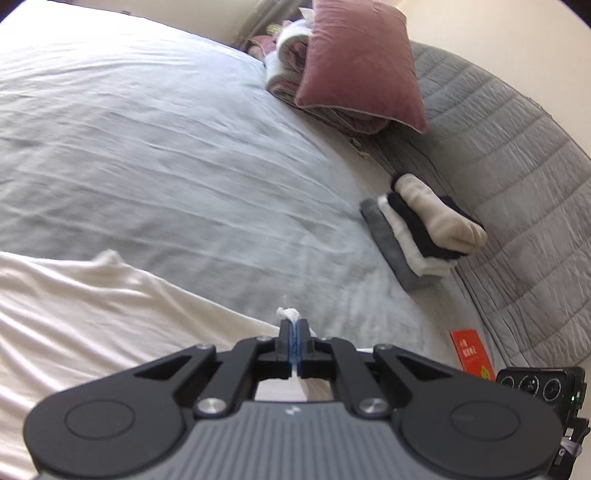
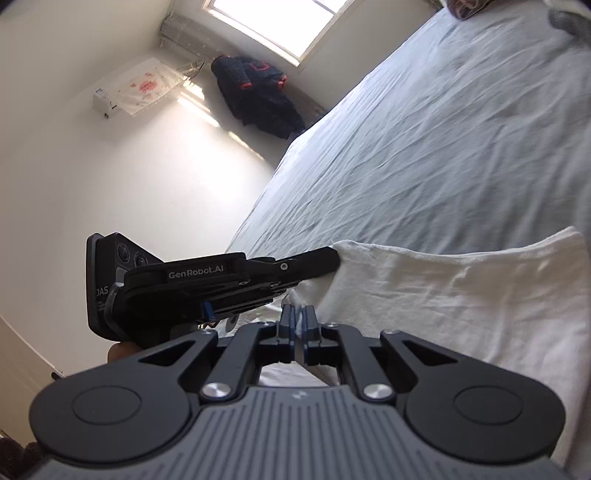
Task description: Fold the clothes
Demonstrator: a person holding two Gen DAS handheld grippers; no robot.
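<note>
A white garment lies spread over the near part of the light blue bed sheet. My left gripper is shut on a bunched edge of it, and a tuft of white cloth pokes out past the fingertips. In the right wrist view the white garment stretches to the right, and my right gripper is shut on a fold of it. The left gripper shows from the side just above, pinching the garment's corner. The two grippers are close together.
A stack of folded clothes with a beige sock on top rests at the bed's right side, against a grey quilt. A pink pillow sits on folded bedding. A red card lies nearby. A dark jacket hangs below the window.
</note>
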